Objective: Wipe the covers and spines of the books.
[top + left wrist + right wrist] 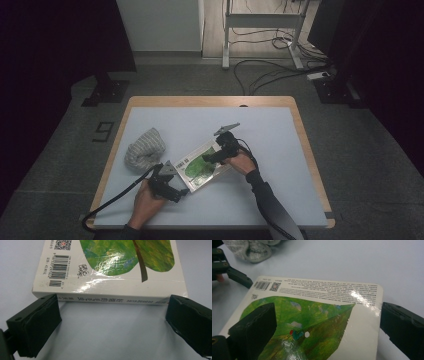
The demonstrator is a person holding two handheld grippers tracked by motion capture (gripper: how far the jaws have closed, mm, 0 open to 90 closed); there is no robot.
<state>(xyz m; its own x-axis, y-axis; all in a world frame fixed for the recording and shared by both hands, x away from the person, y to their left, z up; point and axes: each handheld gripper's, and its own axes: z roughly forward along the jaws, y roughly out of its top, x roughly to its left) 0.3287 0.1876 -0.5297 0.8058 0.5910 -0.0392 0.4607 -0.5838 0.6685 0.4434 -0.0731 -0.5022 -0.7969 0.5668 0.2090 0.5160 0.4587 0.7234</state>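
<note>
Book [201,165] flat on worktop [280,150], back cover up, striped cloth [145,148] beside it. High view: my left tongs [181,191] at near edge, right tongs [208,158] over cover. Left gripper view: jaws wide, spine [107,299] between, no grip yet. Right gripper view: jaws wide, straddling cover [317,315]. Grasp and lift both pending, I judge.

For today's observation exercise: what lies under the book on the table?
The book lies flat on the pale blue mat covering the table; the left gripper view shows its spine edge resting on it. Whatever lies beneath its cover is hidden.
</note>
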